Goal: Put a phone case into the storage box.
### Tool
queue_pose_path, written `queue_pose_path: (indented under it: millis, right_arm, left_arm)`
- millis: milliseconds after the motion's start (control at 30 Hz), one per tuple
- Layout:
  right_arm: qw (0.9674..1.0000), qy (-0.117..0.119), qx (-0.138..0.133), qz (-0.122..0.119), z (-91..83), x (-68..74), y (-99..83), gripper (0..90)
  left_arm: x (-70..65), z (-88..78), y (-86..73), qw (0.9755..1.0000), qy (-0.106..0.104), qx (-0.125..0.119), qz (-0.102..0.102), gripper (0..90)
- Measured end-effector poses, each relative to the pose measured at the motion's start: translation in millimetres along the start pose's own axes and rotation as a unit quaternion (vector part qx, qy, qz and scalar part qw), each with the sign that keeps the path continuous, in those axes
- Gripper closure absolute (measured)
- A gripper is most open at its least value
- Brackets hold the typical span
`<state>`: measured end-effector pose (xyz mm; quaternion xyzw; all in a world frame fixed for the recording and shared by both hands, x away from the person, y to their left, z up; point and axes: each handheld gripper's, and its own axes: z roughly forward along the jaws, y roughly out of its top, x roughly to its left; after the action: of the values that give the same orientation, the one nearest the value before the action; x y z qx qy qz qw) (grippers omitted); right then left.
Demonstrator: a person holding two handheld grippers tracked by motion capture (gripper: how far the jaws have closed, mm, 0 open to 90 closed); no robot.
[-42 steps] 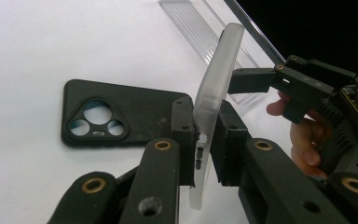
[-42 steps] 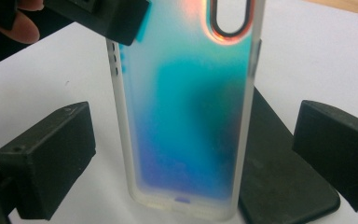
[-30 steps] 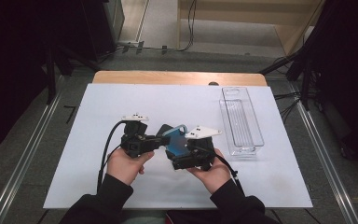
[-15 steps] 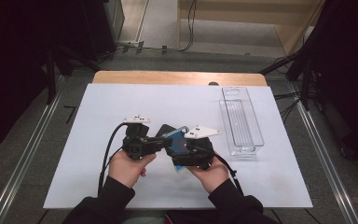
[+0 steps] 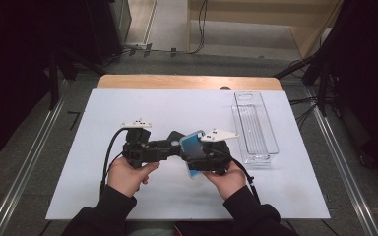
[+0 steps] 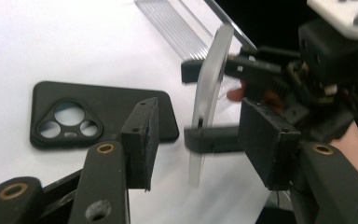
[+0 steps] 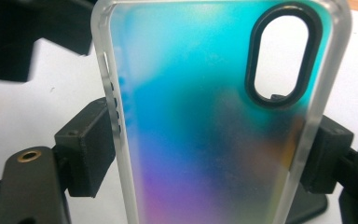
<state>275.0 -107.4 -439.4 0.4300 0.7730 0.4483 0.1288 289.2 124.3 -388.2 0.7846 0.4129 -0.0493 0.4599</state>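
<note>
Held thing: a translucent phone case with a teal-to-purple sheen and a black oval camera ring, lifted off the table on its edge, near six o'clock on the white table sheet in the high view.
Right gripper: its two jaws press on the case's long edges, one from each side, as the right gripper view shows; it carries the case alone.
Left gripper: jaws spread and have just been opening; the case edge stands between them but the pads do not touch it.
Lying nearby: a flat black phone case with a three-hole camera cut-out, on the sheet at about ten o'clock from the left jaws, apart from them.
Farther off: a clear, long plastic tray at about two o'clock from the hands.
Risk, slip: the grip sits on slick, rounded edges; in my judgement a twist of the right wrist could let the case pivot or pop out.
Risk, knock: the left jaws are very close; a careless withdrawal could nudge the case loose.
Risk, drop: a fall could land it on the black case.
</note>
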Motion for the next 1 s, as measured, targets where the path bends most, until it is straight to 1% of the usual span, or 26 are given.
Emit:
queue_pose_path:
  millis: [67,167,200,233,300,367,433,500,533,600,633,667,733,800,833,867,967,1000]
  right_arm:
    - [1.0,0.001,-0.002,0.004,-1.2,-3.4,0.4,17.4]
    - [0.9999,0.011,-0.004,0.005,-2.7,-8.4,0.8,17.4]
    - [0.9999,0.017,-0.001,0.004,-2.8,-9.9,0.9,17.3]
    - [0.9997,0.024,0.0,0.008,-2.9,-11.7,0.8,17.4]
    - [0.9994,0.033,0.001,0.006,-3.6,-14.6,0.6,17.4]
    - [0.9993,0.038,0.002,-0.001,-4.4,-16.4,0.7,17.4]
    - [0.9989,0.047,0.003,-0.009,-5.7,-18.0,1.2,17.4]
    - [0.9981,0.06,0.002,-0.013,-7.1,-19.4,2.0,17.4]
    - [0.9977,0.066,0.0,-0.015,-7.8,-20.1,2.5,17.4]
    - [0.9968,0.078,0.0,-0.017,-8.9,-20.9,3.4,17.4]
    - [0.9962,0.085,-0.001,-0.02,-9.1,-21.4,3.6,17.4]
    - [0.9957,0.089,0.0,-0.022,-9.3,-21.5,3.8,17.3]
    - [0.9951,0.096,0.002,-0.024,-9.6,-21.5,4.0,17.4]
    - [0.9945,0.101,0.002,-0.027,-10.0,-22.1,4.1,17.4]
    - [0.994,0.105,0.004,-0.029,-10.5,-22.4,4.3,17.3]
    - [0.9937,0.108,0.004,-0.032,-11.2,-22.7,4.6,17.4]
    - [0.9924,0.114,0.005,-0.045,-13.0,-23.6,5.6,17.3]
    - [0.9921,0.116,0.006,-0.046,-13.6,-23.8,6.0,17.3]
  left_arm:
    - [0.8,-0.1,-0.8,1.0,-0.004,0.004,0.007,44.9]
    - [2.6,-0.7,-2.8,0.9992,-0.017,0.001,0.037,41.7]
    - [3.4,-0.3,-4.0,0.9985,-0.019,0.004,0.052,40.9]
    - [3.9,0.3,-5.1,0.9979,-0.019,0.01,0.062,39.9]
    - [6.3,1.0,-8.1,0.9959,-0.013,0.021,0.087,39.1]
    - [8.9,1.5,-10.9,0.9945,-0.016,0.025,0.1,36.9]
    - [12.7,1.8,-13.6,0.9931,-0.028,0.031,0.11,36.5]
    - [16.0,2.8,-16.9,0.9913,-0.036,0.037,0.121,35.9]
    - [17.3,3.6,-18.6,0.9902,-0.036,0.041,0.129,34.0]
    - [19.3,5.0,-22.8,0.9862,-0.031,0.053,0.153,34.1]
    - [20.3,5.8,-25.0,0.9846,-0.029,0.055,0.163,34.0]
    - [21.6,6.7,-27.2,0.9836,-0.028,0.057,0.169,34.0]
    - [25.3,8.3,-31.1,0.9828,-0.029,0.055,0.174,33.9]
    - [29.1,8.9,-34.8,0.9831,-0.031,0.054,0.172,33.9]
    - [30.8,8.9,-36.9,0.9838,-0.032,0.054,0.168,33.9]
    - [32.9,8.4,-38.4,0.9832,-0.03,0.057,0.171,33.8]
    - [37.5,6.8,-44.9,0.9835,-0.036,0.052,0.169,33.9]
    - [38.8,5.6,-46.9,0.9829,-0.036,0.05,0.173,33.9]
